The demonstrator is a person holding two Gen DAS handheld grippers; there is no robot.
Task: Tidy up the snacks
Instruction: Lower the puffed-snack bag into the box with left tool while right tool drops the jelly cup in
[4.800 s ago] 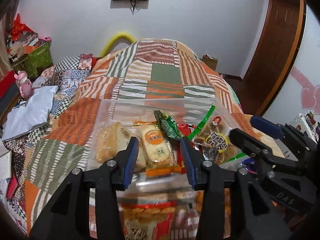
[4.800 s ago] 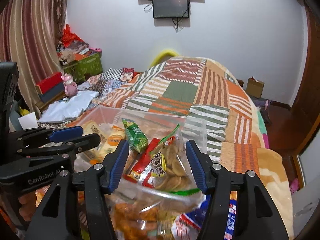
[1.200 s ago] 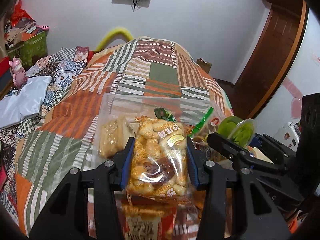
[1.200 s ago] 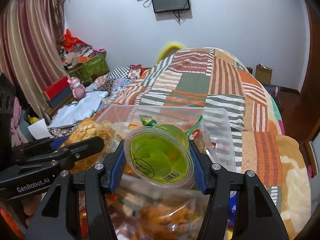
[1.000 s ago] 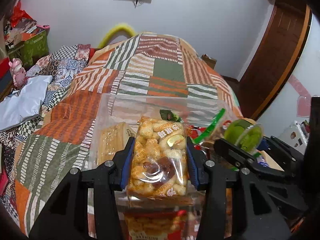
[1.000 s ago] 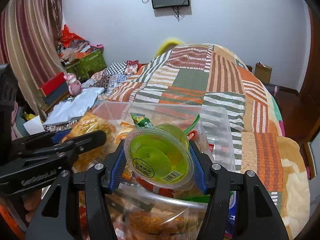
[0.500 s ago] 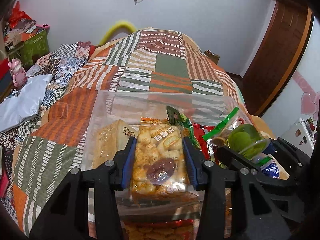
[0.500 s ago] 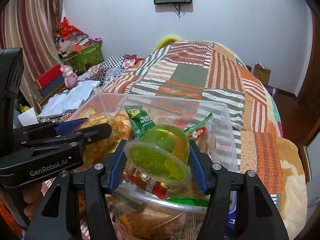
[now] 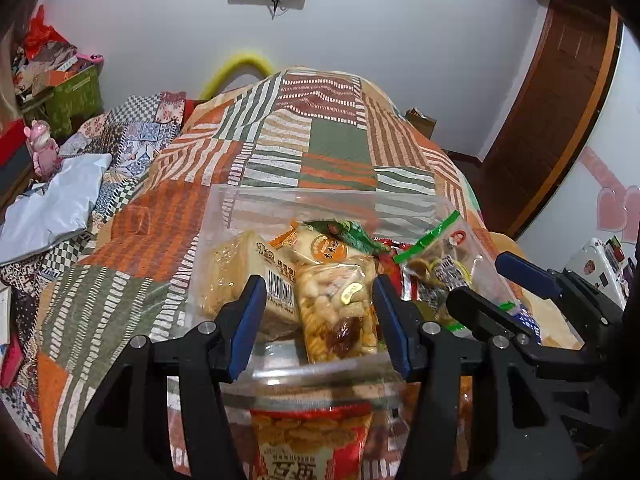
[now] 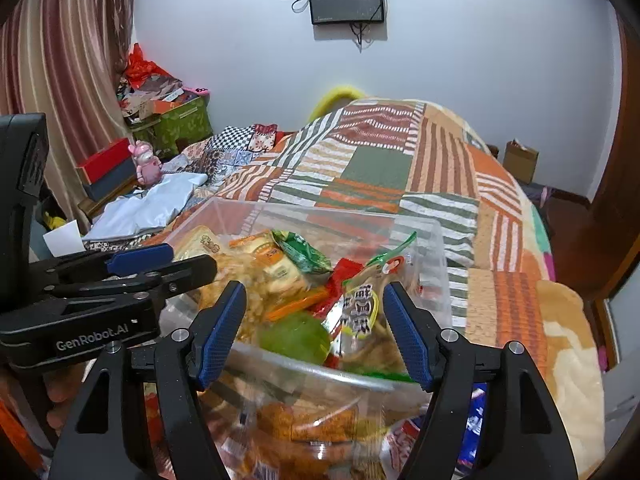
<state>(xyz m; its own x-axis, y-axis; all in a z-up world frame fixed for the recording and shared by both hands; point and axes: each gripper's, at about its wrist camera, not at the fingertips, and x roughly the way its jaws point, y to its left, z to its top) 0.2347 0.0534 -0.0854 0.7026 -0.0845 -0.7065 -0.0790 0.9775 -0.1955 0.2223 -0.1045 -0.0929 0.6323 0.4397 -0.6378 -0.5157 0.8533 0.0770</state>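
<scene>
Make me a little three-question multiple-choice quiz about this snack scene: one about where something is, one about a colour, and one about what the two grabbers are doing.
1. Where is the green jelly cup?
A. In the clear plastic bin
B. On the quilt beside the bin
C. Clamped in the right gripper

2. What colour are the pads on the gripper fingers?
A. Red
B. Blue
C. Yellow

3. What state are the left gripper and right gripper in?
A. Both shut on snacks
B. Left shut, right open
C. Both open, holding nothing

Answers:
1. A, the cup lies among the packets behind the bin's near wall, clear of both right fingers.
2. B, the inner faces of the black fingers are blue in both views.
3. C, each pair of fingers stands spread; the biscuit bag sits in the bin with gaps to the left pads.
</scene>
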